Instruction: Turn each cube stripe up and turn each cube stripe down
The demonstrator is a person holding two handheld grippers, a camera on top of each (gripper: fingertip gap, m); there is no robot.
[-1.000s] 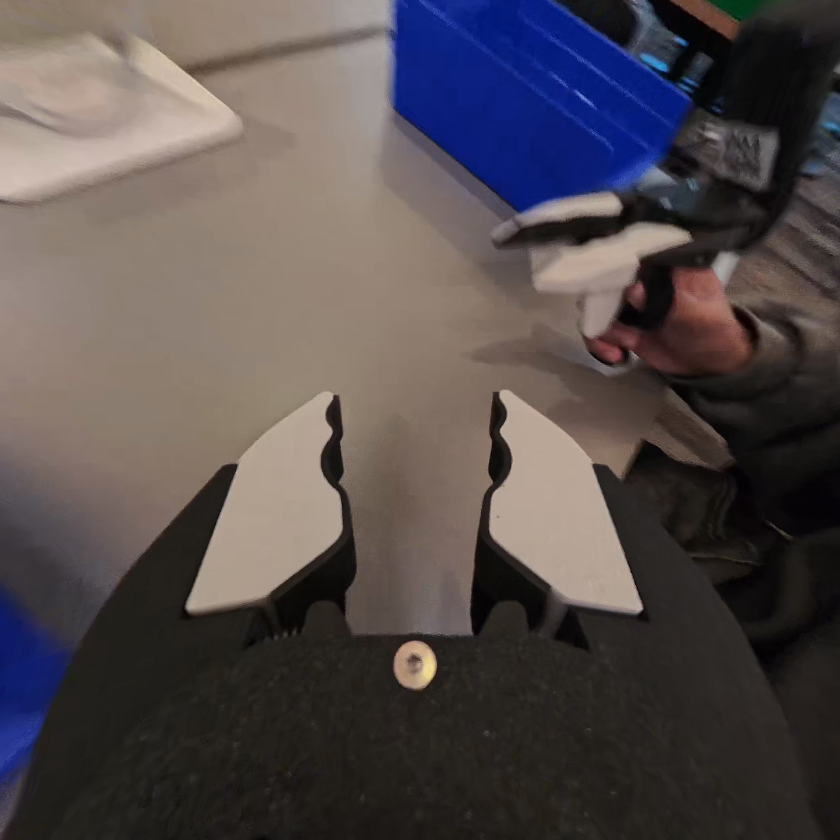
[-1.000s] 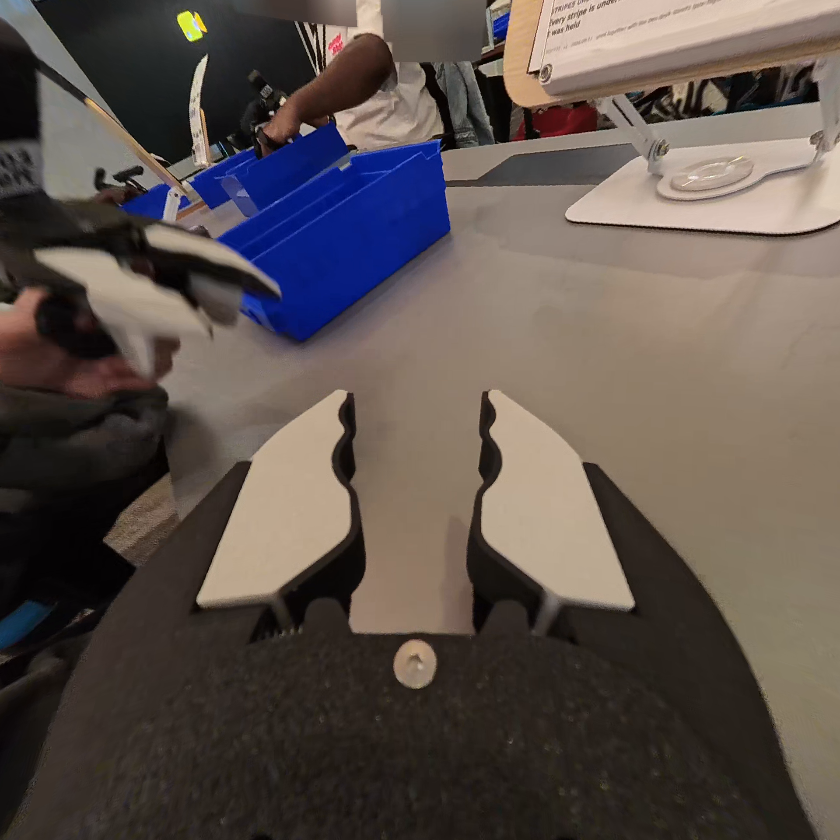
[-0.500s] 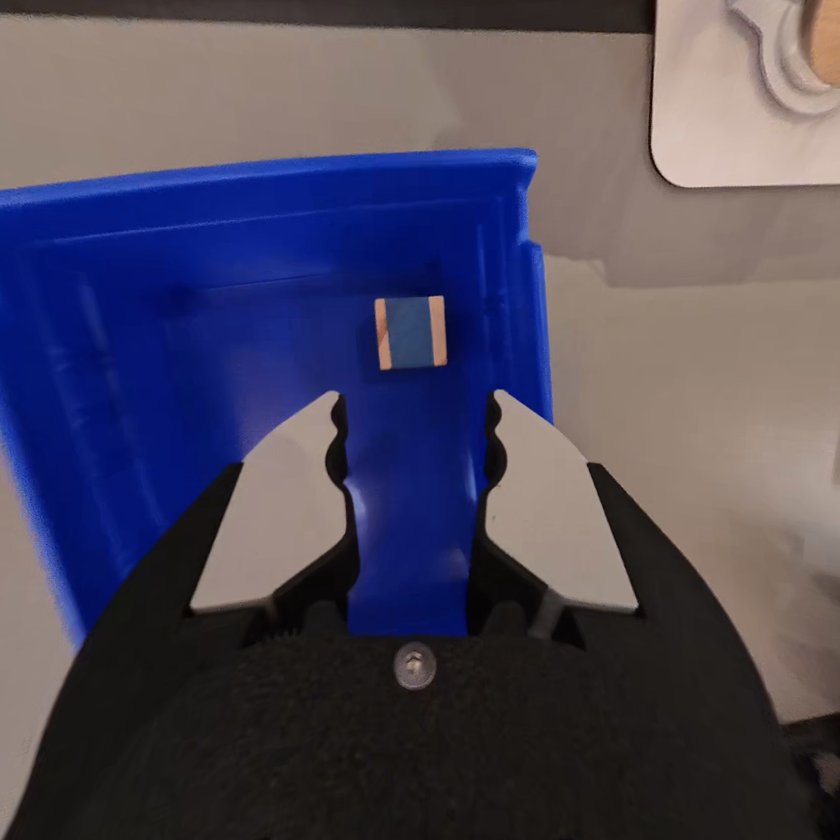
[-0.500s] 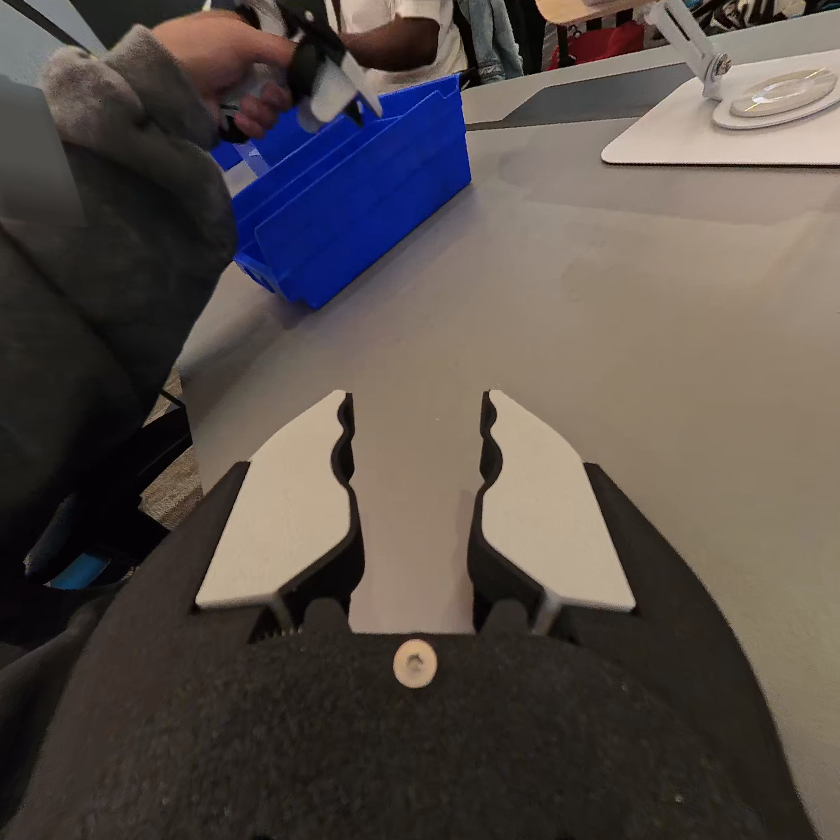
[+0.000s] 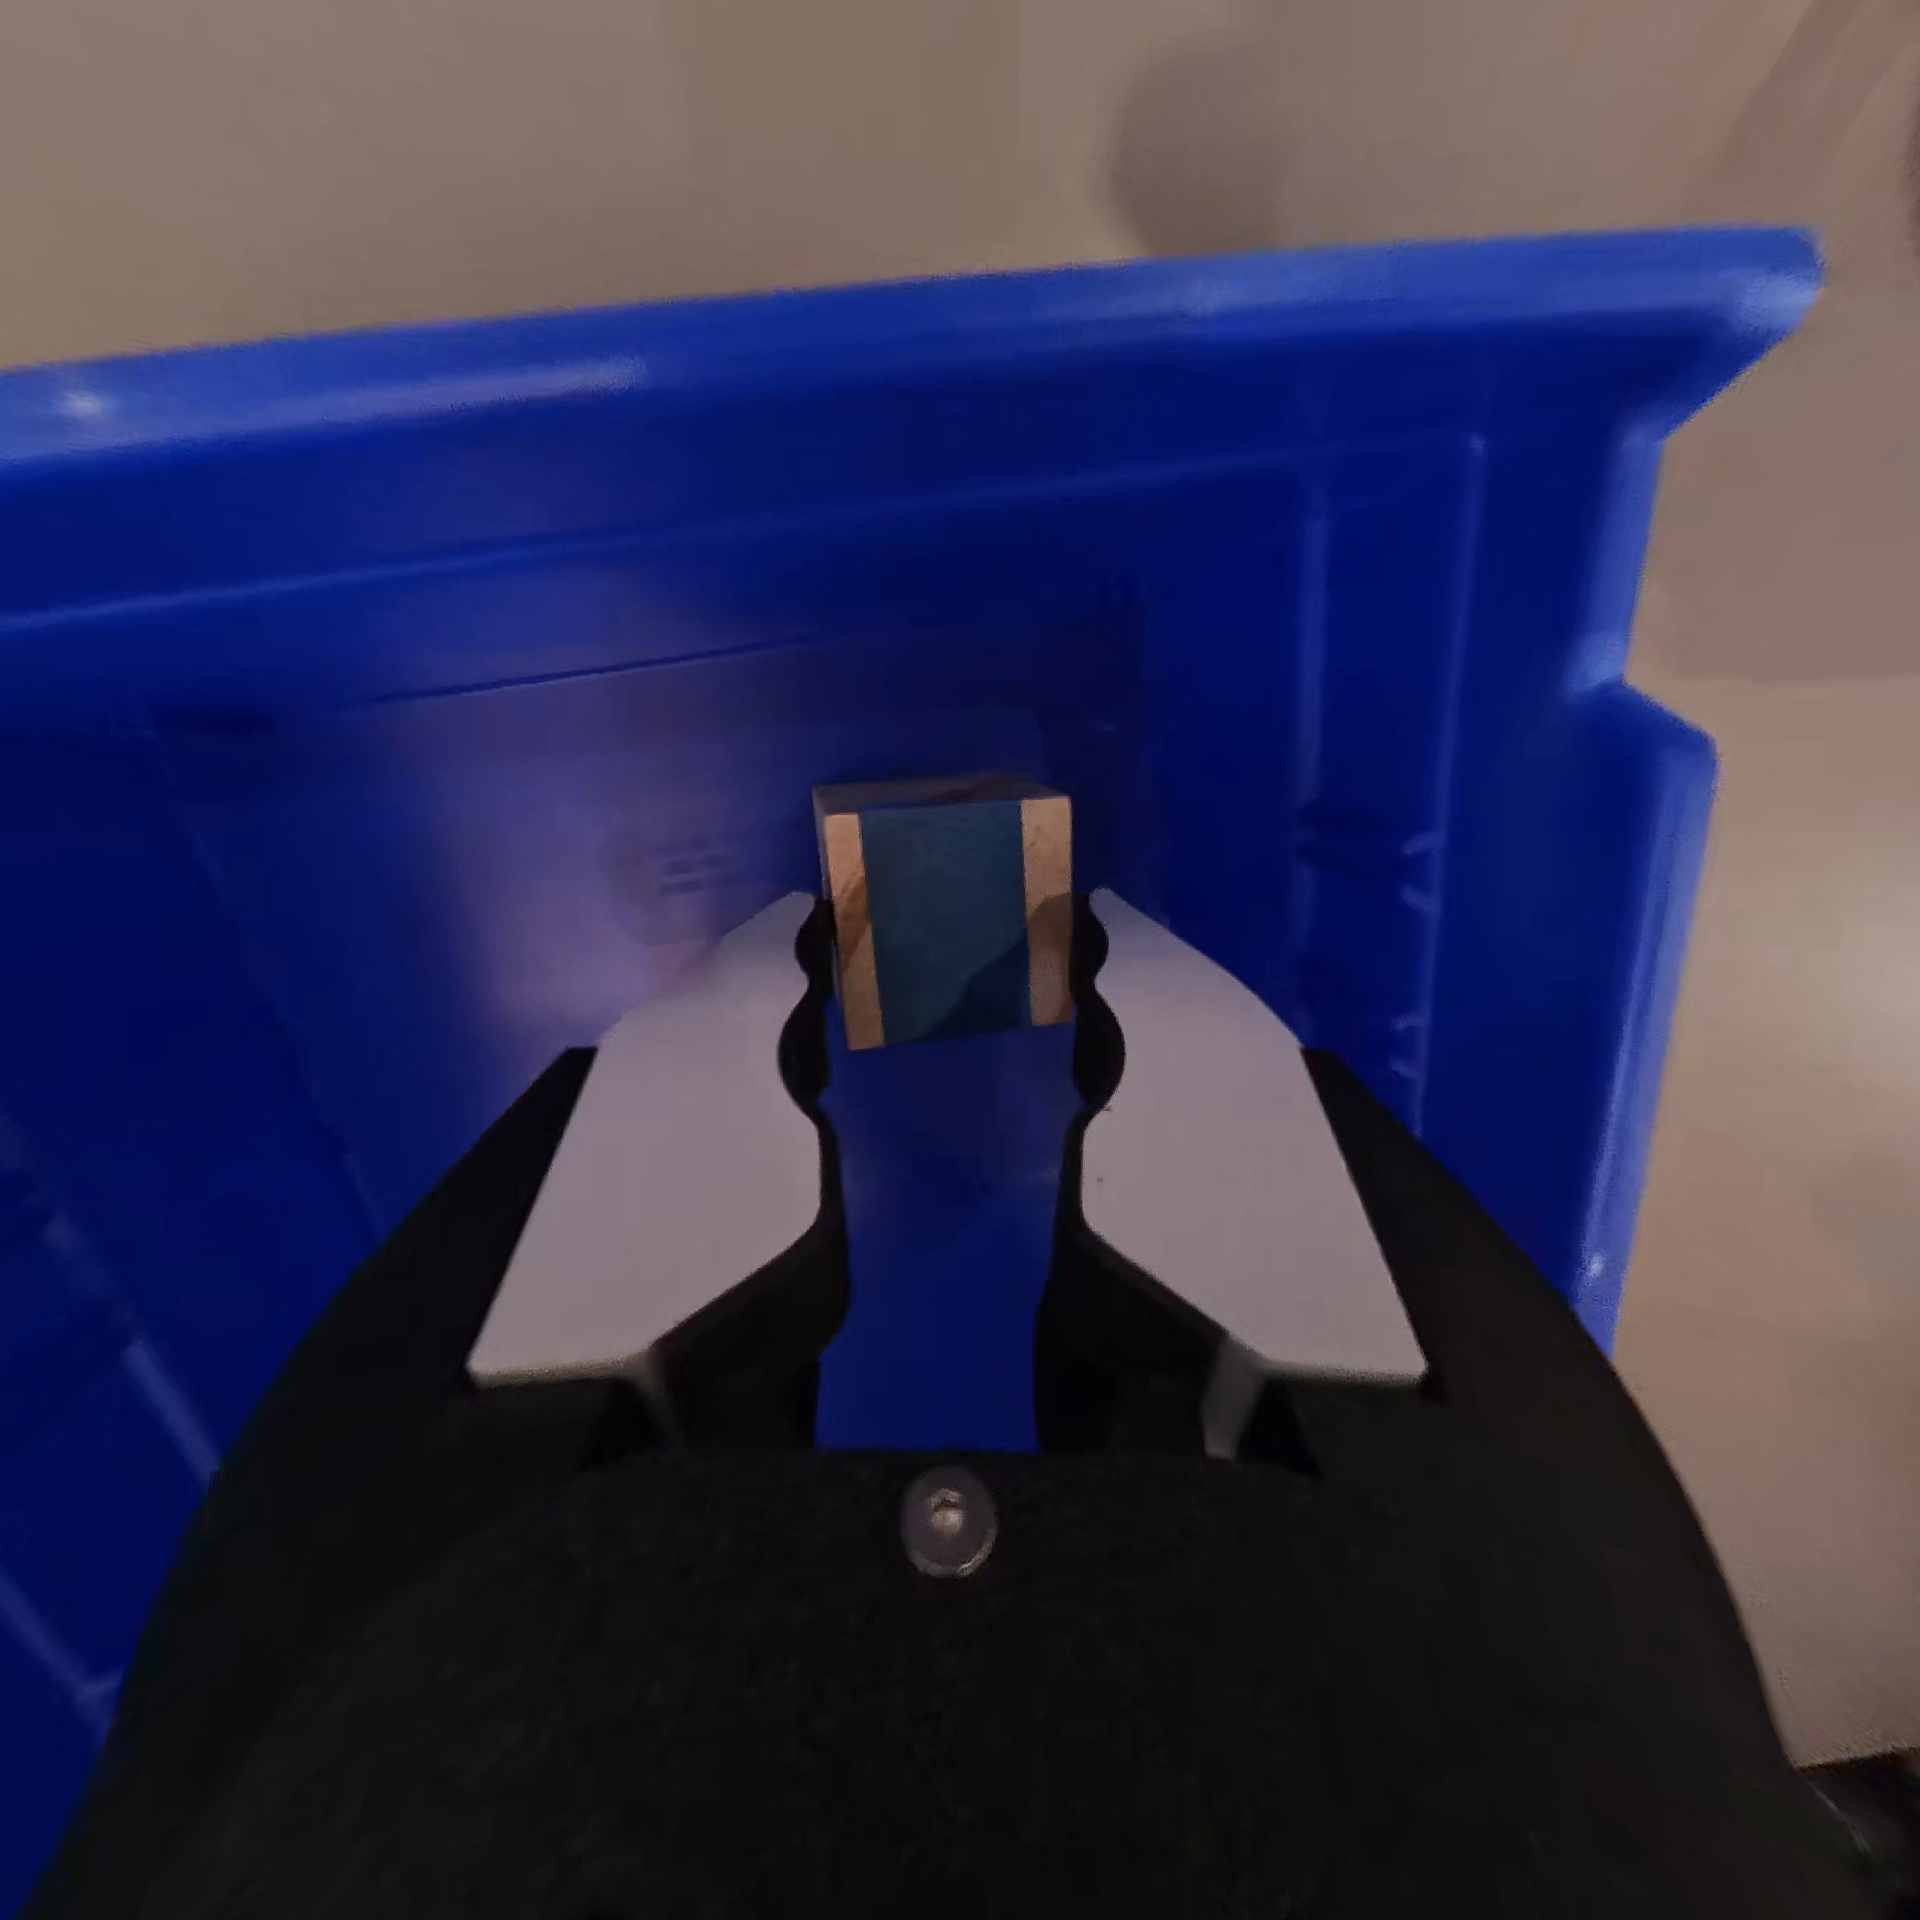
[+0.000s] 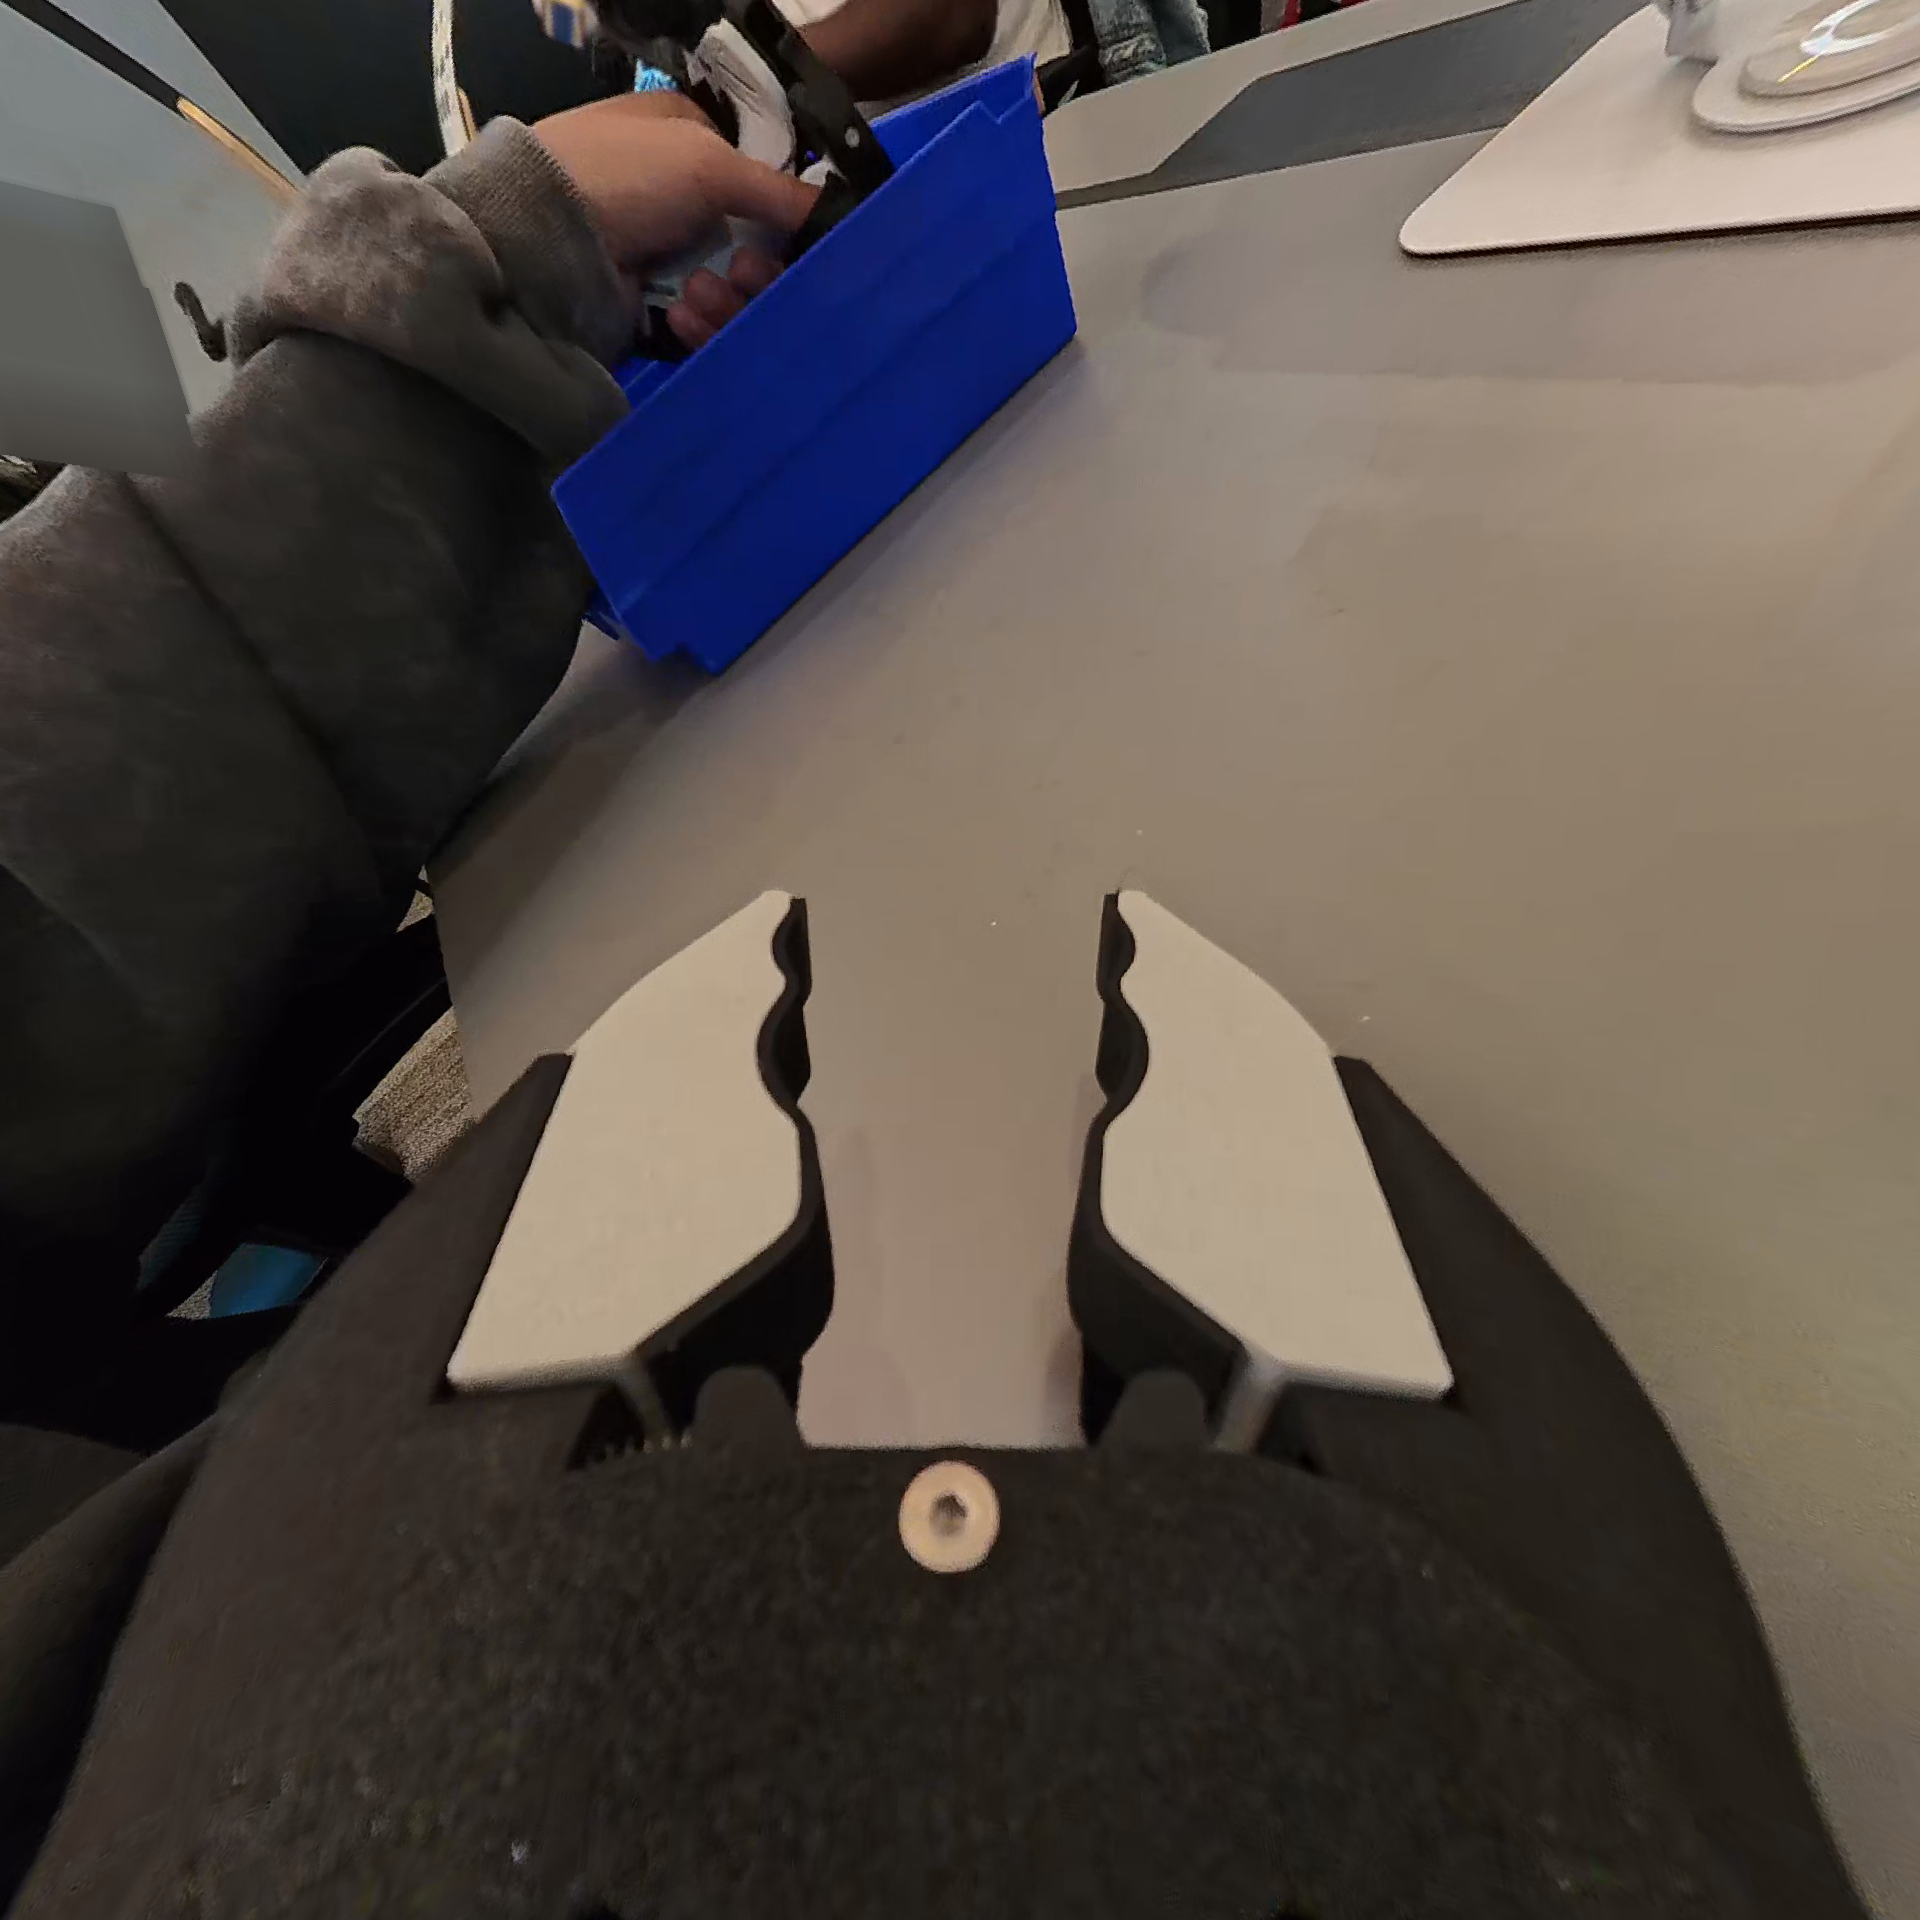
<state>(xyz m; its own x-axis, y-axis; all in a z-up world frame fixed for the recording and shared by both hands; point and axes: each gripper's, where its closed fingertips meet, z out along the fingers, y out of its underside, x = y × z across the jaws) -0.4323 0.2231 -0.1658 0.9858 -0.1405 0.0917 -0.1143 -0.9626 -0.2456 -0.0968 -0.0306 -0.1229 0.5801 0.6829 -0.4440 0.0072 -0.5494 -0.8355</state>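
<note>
A wooden cube [image 5: 945, 925] with a wide blue stripe lies inside a blue bin [image 5: 623, 416]; the striped face points at the left wrist camera. My left gripper [image 5: 948, 935] is down in the bin with its fingertips pressed on the cube's two bare wooden sides, shut on it. Whether the cube is off the bin floor I cannot tell. In the right wrist view the left gripper [image 6: 790, 94] reaches into the bin [image 6: 862, 416]. My right gripper [image 6: 954, 914] is open and empty over the grey table [image 6: 1455, 623].
A person's grey sleeve [image 6: 364, 468] crosses the left of the right wrist view to the bin. A white stand base [image 6: 1662, 145] sits at the far right of the table. The table edge [image 6: 457, 935] runs near the right gripper's left side.
My left gripper swung over to the bin, dropped down onto the cube and closed on its sides. My right gripper stayed open over the table.
</note>
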